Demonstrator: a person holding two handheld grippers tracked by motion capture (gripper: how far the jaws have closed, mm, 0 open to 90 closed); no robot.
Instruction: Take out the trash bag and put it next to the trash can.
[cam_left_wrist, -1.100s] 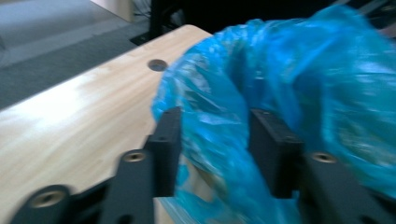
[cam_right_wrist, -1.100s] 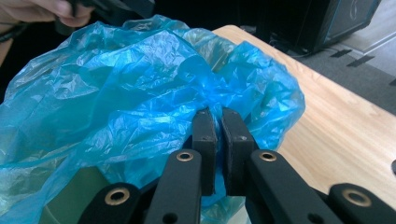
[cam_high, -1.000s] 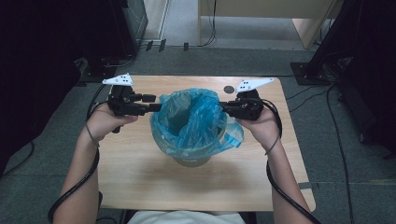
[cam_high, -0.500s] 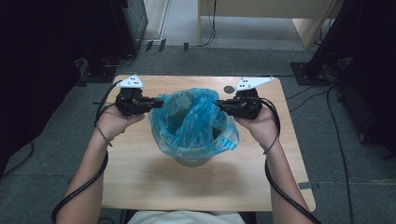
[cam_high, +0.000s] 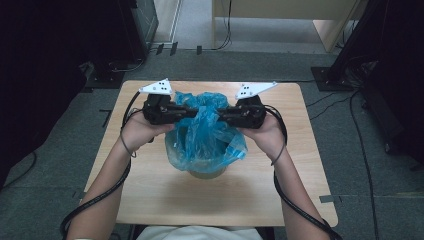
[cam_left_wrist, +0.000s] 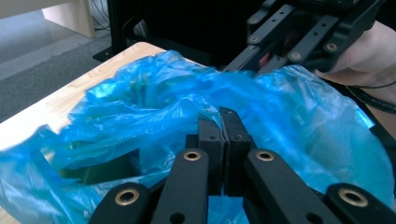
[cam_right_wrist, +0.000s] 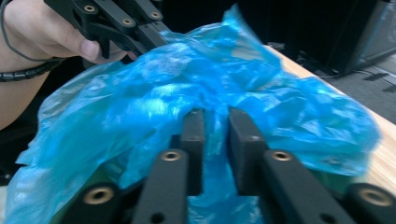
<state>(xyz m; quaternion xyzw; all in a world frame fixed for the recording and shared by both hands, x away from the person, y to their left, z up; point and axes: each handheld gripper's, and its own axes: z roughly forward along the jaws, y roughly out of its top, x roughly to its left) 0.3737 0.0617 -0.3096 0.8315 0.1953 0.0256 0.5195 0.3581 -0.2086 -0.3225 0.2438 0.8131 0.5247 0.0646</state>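
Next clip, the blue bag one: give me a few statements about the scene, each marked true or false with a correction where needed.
1. The left claw is shut on the blue plastic bag. True.
2. The bag lies flat on the table. False: it lines a small bin and drapes over its rim.
3. The right claw pinches bag film between its jaws. True.
4. Both claws grip the bag from the same side. False: they face each other across it.
5. The bag is red. False: it is blue.

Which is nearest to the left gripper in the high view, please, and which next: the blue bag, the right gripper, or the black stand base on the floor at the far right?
1. blue bag, at its jaws.
2. right gripper, across the bag.
3. black stand base, on the floor beyond the table's far right corner.
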